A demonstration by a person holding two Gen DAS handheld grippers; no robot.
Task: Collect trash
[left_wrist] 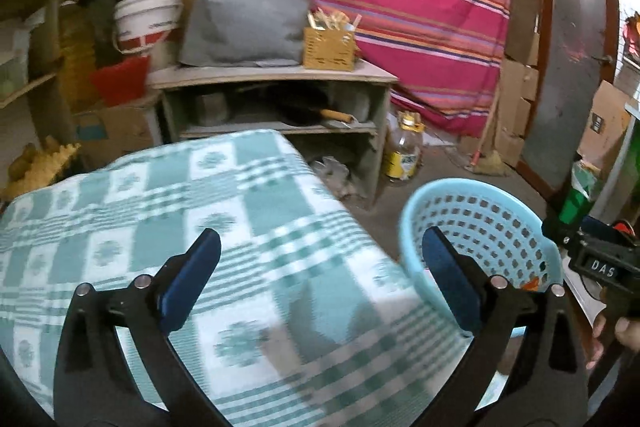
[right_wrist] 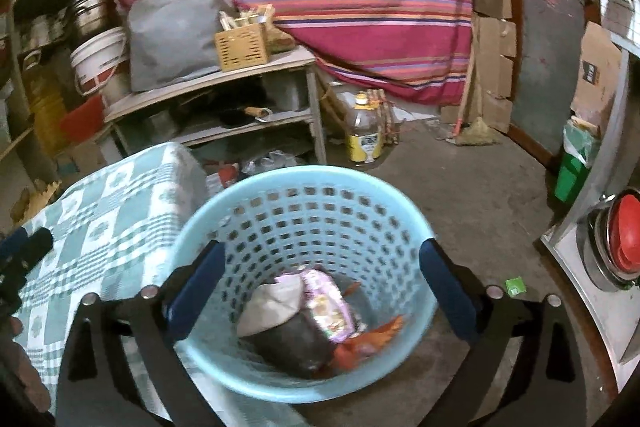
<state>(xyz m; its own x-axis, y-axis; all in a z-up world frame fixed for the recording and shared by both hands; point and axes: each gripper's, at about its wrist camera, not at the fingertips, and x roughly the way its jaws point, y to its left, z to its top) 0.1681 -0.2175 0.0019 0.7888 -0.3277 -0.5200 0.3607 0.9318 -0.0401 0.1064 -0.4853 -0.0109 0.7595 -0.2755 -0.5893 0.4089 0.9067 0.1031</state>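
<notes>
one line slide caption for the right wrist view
Open right gripper above a blue basket holding wrappers, beside a green checked cloth.

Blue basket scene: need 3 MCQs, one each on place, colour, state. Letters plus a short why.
1. The blue basket stands
A on the checked cloth
B on the floor beside the checked cloth
C on the shelf

2. The bin by the door is
A green
B yellow
C black

3. The right gripper is
A shut on a wrapper
B open, holding nothing
C shut on the rim

Key: 1 B, bare floor surrounds it; 2 A, green body; 3 B, its fingers stand wide apart above the wrappers.
</notes>
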